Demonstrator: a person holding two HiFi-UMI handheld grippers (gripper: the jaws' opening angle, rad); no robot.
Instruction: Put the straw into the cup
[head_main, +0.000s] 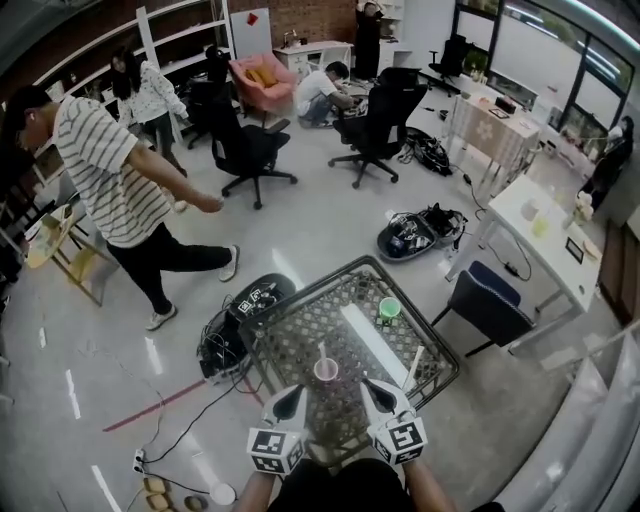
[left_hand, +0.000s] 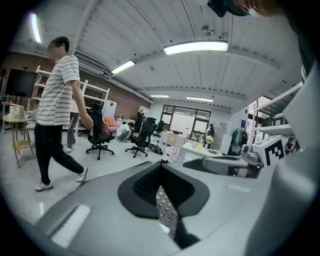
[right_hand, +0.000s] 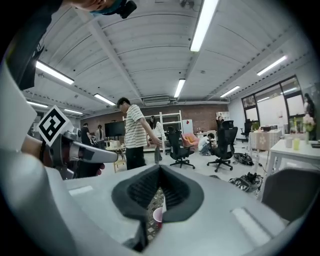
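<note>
A pink cup (head_main: 326, 370) stands near the front of the patterned glass table (head_main: 300, 330), with a white straw (head_main: 322, 355) upright in it. My left gripper (head_main: 294, 393) hangs just left of the cup and my right gripper (head_main: 368, 386) just right of it, both above the table and apart from the cup. In the left gripper view the left gripper (left_hand: 161, 163) is shut with nothing in it. The right gripper (right_hand: 160, 167) is shut and empty too. Below its jaws show the pink cup (right_hand: 157, 216) and the straw (right_hand: 163, 204).
A green cup (head_main: 389, 309) stands at the table's far right, and a second white straw (head_main: 414, 368) lies near the right edge. A long white strip (head_main: 370, 343) crosses the top. Cables and a black device (head_main: 255, 300) lie left of the table; a person in a striped shirt (head_main: 100, 170) walks beyond.
</note>
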